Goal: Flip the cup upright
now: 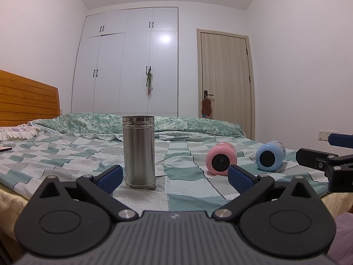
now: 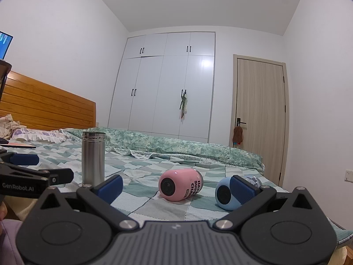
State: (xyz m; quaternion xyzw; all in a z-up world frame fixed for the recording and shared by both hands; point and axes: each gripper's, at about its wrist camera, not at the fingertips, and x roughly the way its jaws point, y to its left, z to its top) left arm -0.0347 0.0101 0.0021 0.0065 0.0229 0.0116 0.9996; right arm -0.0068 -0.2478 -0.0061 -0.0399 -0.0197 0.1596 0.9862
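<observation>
On the checked bedspread (image 1: 181, 183) a steel cup (image 1: 139, 152) stands upright, mouth up, threads ringing its rim. The pink cup (image 1: 221, 159) and the blue cup (image 1: 270, 155) both lie on their sides with their dark round bases facing the cameras, the blue one at about 3 o'clock of the pink one, near it but apart.

The left gripper (image 1: 175, 176) has its blue ribbed fingers spread wide and holds nothing; the steel cup stands just beyond its left finger, at about 11 o'clock from the gap. The right gripper (image 2: 176, 188) is likewise wide open and empty, with the pink cup at 12 o'clock between its fingers and the blue cup partly hidden behind its right finger.

Only the right wrist view shows dark lettering on the pink cup's side and a lit screen (image 2: 5, 44) at 9 o'clock. Only the left wrist view shows the blue cup whole.

The steel cup is a smooth, brushed cylinder; the pink and blue cups are glossy and rounded. The bedspread looks woven and soft, and the headboard (image 1: 28, 101) is slatted wood.
</observation>
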